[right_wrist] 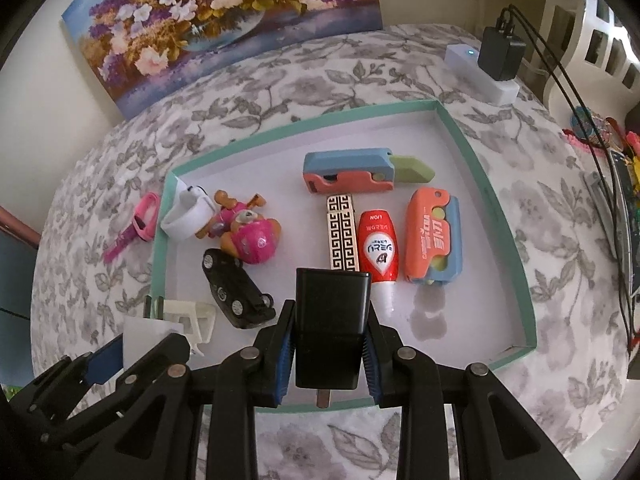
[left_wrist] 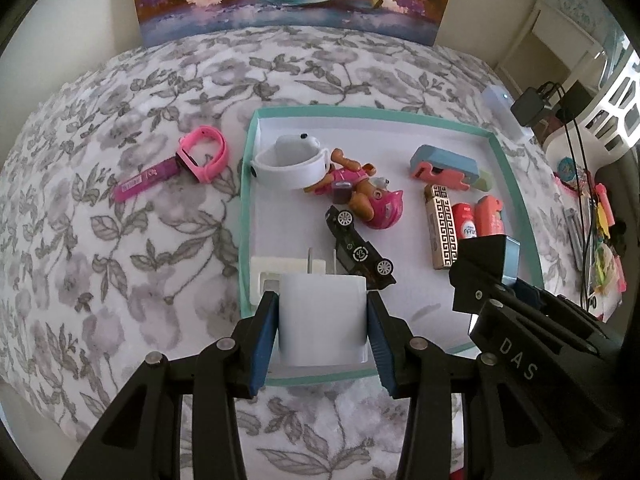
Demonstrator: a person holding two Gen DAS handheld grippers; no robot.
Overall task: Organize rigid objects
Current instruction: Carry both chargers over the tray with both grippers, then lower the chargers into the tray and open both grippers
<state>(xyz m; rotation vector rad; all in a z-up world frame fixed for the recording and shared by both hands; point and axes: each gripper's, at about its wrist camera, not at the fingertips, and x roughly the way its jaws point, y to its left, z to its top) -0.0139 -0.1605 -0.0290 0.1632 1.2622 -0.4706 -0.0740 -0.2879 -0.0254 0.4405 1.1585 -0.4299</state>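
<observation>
Now white charger clamped btwn left fingers, black charger btwn right fingers.

Your left gripper: matte black linkage arms, triangular cut-outs, round silver pivot pins, ribbed blue finger pads. Your right gripper: same black frame, silver pins, blue ribbed pads. Seen from left wrist view, right gripper body carries white lettering "DAS", small silver screws.
</observation>
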